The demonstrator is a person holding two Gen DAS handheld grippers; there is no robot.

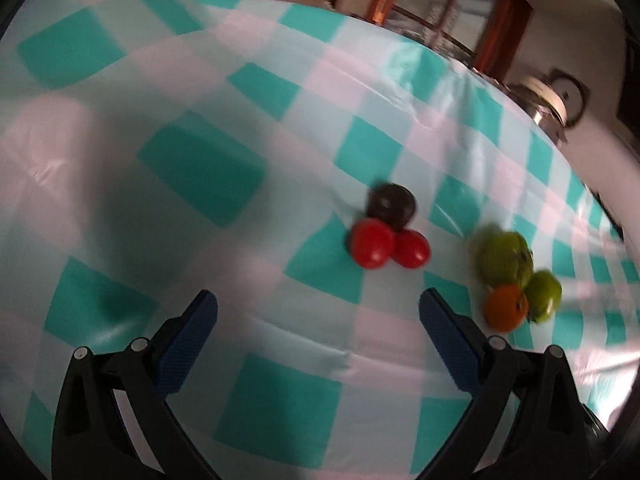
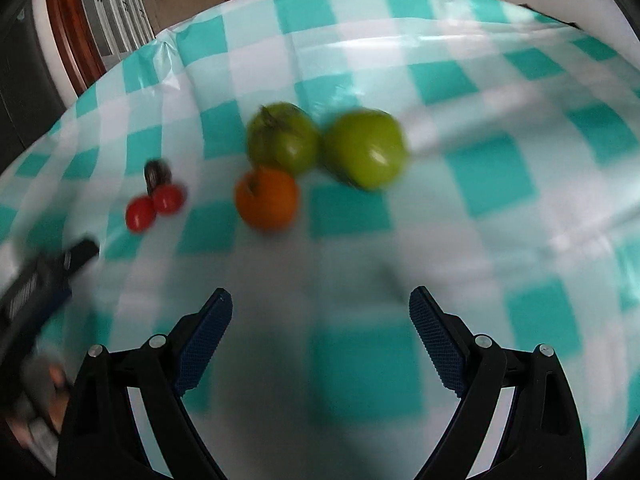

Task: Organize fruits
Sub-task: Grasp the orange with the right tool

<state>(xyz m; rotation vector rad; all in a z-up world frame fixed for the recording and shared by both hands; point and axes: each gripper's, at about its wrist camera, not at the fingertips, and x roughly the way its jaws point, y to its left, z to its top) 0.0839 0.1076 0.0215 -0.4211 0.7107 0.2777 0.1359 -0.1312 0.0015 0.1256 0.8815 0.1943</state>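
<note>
Two red tomatoes lie touching on the teal-and-white checked cloth, with a dark round fruit just behind them. Right of these sit two green fruits and an orange fruit in a cluster. My left gripper hovers open in front of the red tomatoes, nothing between its fingers. In the right wrist view the green fruits, orange fruit, red tomatoes and dark fruit lie ahead. My right gripper is open and empty, short of the orange fruit.
A metal pot stands beyond the table's far right edge, by wooden furniture. The left gripper's body and a hand show at the lower left of the right wrist view. The cloth's far edge drops off at the back left.
</note>
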